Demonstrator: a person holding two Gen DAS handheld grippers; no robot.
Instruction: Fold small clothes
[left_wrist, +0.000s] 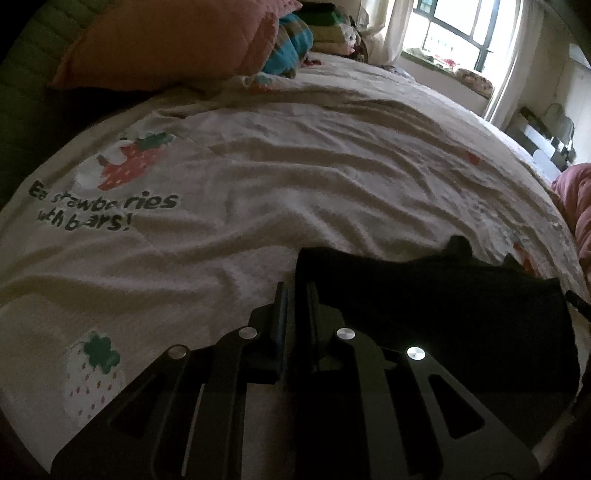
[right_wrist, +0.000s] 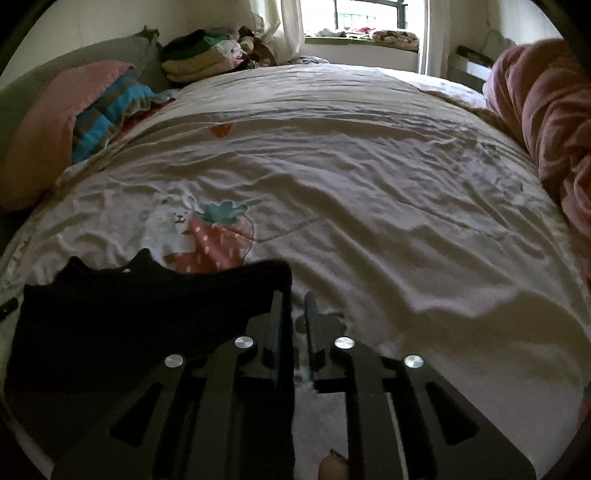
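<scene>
A small black garment (left_wrist: 443, 314) is held stretched just above the white strawberry-print bedspread (left_wrist: 258, 177). My left gripper (left_wrist: 295, 291) is shut on the garment's left corner. In the right wrist view the same black garment (right_wrist: 129, 317) hangs to the left, and my right gripper (right_wrist: 294, 299) is shut on its right corner, with the cloth edge running down between the fingers. The garment's top edge has two small bumps. Its lower part is hidden behind the gripper bodies.
A pink pillow (left_wrist: 166, 40) and a blue striped blanket (right_wrist: 107, 114) lie at the head of the bed. Folded clothes (right_wrist: 199, 55) are stacked by the window. A pink quilt (right_wrist: 546, 122) is heaped along the right edge.
</scene>
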